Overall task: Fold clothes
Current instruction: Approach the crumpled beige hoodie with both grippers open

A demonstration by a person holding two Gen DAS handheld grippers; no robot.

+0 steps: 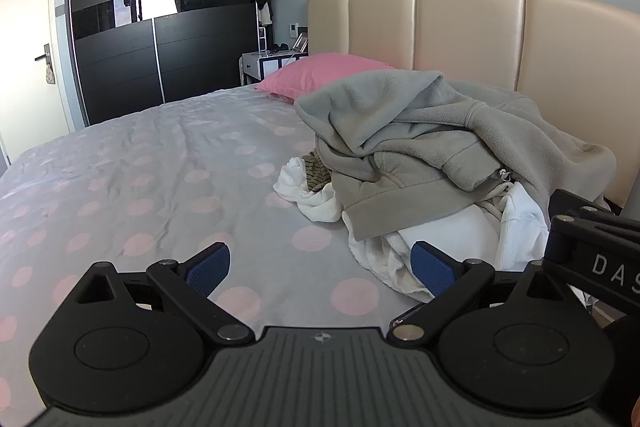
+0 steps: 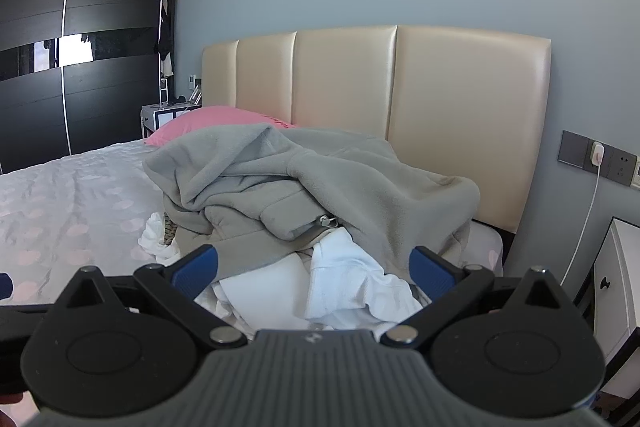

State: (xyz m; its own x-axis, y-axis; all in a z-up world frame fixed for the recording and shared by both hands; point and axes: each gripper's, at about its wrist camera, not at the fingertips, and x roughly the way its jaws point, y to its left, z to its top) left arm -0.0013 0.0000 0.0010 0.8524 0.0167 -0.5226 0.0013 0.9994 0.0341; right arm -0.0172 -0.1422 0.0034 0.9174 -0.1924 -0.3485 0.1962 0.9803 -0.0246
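Grey fleece hoodie (image 2: 304, 183) heaped over white clothes (image 2: 352, 287), pink pillow (image 1: 320, 73) behind, both hand-held grippers (image 1: 320, 269) (image 2: 314, 267) wide open, empty

The left gripper (image 1: 320, 269) fills the bottom of its own view, its two blue-padded fingers (image 1: 209, 270) spread wide apart with nothing between them. Its black linkage arms angle back to the round pivots at lower left and lower right. At the right edge of that view, part of the other tool's black body shows. The right gripper (image 2: 314, 269) sits the same way at the bottom of its frame, blue fingertips (image 2: 431, 271) well apart, jaws gaping and gripping nothing.
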